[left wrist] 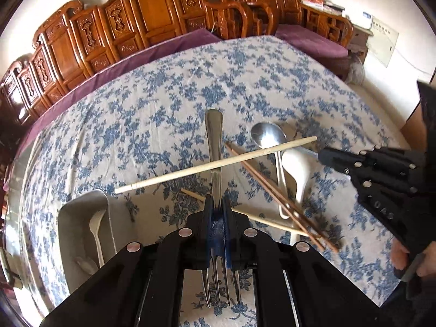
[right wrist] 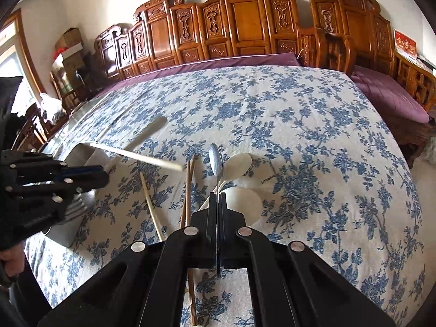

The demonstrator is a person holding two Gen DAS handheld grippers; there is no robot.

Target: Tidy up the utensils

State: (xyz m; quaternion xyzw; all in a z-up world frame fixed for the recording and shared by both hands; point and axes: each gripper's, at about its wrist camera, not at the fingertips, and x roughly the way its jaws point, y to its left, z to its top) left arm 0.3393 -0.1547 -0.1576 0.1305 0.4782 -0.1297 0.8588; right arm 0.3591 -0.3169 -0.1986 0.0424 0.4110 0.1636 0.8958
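Left gripper [left wrist: 218, 204] clenched on the fork [left wrist: 215, 163], tines back toward the camera, handle pointing away. A pale chopstick [left wrist: 215, 164] lies across the fork handle. Tray [left wrist: 81, 234] sits just left of the left gripper, its long axis roughly parallel to the fork, 1 white spoon [left wrist: 96, 229] inside. Right gripper [right wrist: 217, 204] is clamped on the metal spoon [right wrist: 216, 163] handle, bowl forward, well right of the tray. Left is nearer; likely a short leftward shift to drop.
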